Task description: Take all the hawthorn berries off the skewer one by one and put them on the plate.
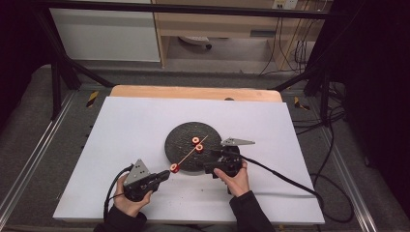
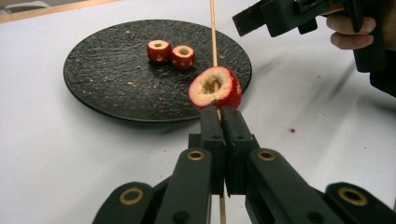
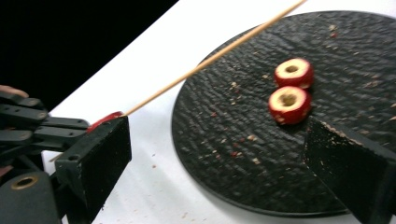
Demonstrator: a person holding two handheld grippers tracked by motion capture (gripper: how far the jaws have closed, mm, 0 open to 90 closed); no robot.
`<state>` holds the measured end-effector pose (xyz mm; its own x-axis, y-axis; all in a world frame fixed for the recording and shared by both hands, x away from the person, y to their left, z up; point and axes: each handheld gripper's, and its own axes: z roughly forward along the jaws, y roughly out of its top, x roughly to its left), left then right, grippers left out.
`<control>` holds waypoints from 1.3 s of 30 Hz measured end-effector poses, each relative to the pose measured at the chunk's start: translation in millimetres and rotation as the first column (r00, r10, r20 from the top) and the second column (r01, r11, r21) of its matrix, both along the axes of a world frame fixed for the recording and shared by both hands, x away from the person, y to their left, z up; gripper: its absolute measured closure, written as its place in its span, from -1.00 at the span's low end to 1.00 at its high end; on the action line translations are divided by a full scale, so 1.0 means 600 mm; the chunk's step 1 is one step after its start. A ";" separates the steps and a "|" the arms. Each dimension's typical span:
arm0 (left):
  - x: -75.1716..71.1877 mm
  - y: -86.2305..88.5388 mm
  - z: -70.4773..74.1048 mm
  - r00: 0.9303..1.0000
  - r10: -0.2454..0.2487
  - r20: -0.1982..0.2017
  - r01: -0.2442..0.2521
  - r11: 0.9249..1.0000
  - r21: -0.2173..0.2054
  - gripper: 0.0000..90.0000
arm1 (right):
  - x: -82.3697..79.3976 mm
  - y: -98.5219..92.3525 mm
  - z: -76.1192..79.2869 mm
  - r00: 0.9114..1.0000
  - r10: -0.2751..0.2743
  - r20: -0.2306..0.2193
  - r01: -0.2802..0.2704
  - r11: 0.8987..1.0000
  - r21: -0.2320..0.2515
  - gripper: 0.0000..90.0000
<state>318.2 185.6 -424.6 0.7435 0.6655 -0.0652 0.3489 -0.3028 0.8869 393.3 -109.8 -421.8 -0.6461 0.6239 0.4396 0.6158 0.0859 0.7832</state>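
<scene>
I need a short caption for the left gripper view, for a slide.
Left gripper clamps a wooden skewer bearing one cored red fruit piece; two more pieces sit on the black plate.

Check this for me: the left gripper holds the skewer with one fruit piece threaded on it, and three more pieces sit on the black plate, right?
Not quite. The left gripper view shows two pieces on the black plate, not three. The rest stands: the left gripper is shut on the skewer, with one fruit piece threaded on it.

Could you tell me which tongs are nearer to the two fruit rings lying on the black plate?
Right. The right tongs stand open at the plate's edge, beside the rings. The left tongs are off the plate on the near side, shut on the skewer.
</scene>
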 end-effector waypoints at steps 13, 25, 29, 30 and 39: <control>0.001 -0.046 0.004 1.000 -0.029 0.011 0.029 1.000 0.011 0.96 | -0.022 0.002 0.002 1.000 0.021 -0.005 -0.021 0.999 0.034 -0.69; -0.001 -0.092 0.008 0.998 -0.059 0.038 0.058 0.998 0.018 0.96 | -0.030 -0.004 0.005 1.000 0.016 -0.025 -0.014 0.996 0.088 -0.35; -0.002 -0.102 0.010 0.997 -0.059 0.049 0.059 0.998 0.016 0.96 | -0.030 -0.007 0.004 0.999 0.013 -0.048 -0.008 0.994 0.107 -0.19; -0.001 -0.103 0.011 0.997 -0.059 0.052 0.058 0.998 0.015 0.96 | -0.030 -0.008 0.003 0.998 0.015 -0.057 -0.009 0.993 0.114 -0.15; -0.001 -0.112 0.013 0.996 -0.057 0.063 0.056 0.998 0.015 0.96 | -0.030 -0.008 0.003 0.992 0.048 -0.113 -0.030 0.987 0.159 0.25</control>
<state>317.8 118.4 -416.9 0.7824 0.6227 -0.0081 0.2741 -0.3327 0.9023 375.6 -114.8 -420.1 -0.6075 0.5169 0.6031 0.7018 -0.0064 0.7124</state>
